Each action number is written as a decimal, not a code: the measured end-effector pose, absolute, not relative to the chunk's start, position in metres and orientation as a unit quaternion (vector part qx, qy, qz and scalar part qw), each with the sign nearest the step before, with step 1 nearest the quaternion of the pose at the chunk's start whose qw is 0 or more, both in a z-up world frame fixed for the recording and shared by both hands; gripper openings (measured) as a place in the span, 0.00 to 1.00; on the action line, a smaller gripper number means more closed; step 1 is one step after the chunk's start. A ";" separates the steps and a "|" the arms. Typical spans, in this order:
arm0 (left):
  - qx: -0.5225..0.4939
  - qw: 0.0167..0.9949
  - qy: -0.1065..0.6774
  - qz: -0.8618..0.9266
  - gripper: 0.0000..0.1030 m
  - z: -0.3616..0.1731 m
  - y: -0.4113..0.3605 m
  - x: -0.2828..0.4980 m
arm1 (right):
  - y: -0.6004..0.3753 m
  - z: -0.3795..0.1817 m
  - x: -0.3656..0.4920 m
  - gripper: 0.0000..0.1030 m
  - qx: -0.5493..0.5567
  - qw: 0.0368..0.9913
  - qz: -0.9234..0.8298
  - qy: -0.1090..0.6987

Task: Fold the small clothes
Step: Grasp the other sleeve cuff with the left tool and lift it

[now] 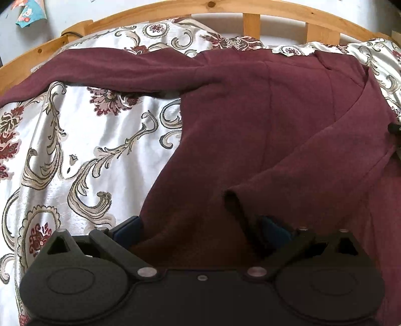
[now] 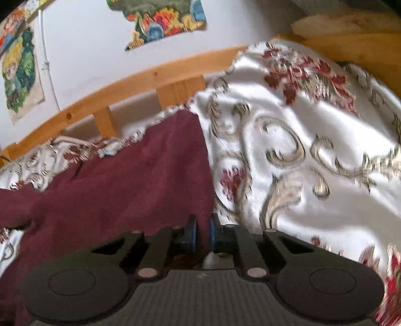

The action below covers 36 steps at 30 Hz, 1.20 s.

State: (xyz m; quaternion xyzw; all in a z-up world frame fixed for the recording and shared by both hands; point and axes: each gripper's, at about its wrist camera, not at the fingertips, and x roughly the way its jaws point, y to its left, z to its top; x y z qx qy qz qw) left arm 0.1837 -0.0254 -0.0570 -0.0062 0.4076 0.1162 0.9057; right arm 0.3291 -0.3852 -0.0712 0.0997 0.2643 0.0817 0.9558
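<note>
A maroon long-sleeved top (image 1: 250, 120) lies on the patterned bedspread (image 1: 100, 150). One sleeve stretches to the left along the far side. The other sleeve is folded diagonally over the body, its cuff (image 1: 233, 200) near my left gripper (image 1: 200, 230). The left gripper is open, its blue pads spread wide with the top's hem between them. In the right wrist view the top (image 2: 125, 188) lies left and ahead. My right gripper (image 2: 203, 233) sits at the top's right edge with its blue pads nearly together; no cloth is visibly between them.
A wooden bed rail (image 1: 250, 20) with slats runs along the far side by a white wall. Colourful pictures (image 2: 163, 20) hang on the wall. White floral bedspread (image 2: 300, 150) fills the right side. The right wrist view is motion-blurred.
</note>
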 end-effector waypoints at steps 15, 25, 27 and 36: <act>-0.042 0.932 0.263 0.245 0.99 0.039 0.132 0.149 | -0.350 -0.035 0.289 0.97 0.081 0.961 0.122 0.236; -0.148 0.919 0.202 0.305 0.98 0.056 0.265 0.195 | -0.310 -0.015 0.219 1.00 0.082 0.949 0.198 0.233; -0.163 0.909 0.201 0.325 0.97 0.056 0.279 0.207 | -0.300 -0.021 0.204 1.00 0.087 0.949 0.199 0.230; -0.135 0.882 0.228 0.391 0.05 0.063 0.291 0.247 | -0.268 -0.049 0.194 1.00 0.087 0.927 0.258 0.256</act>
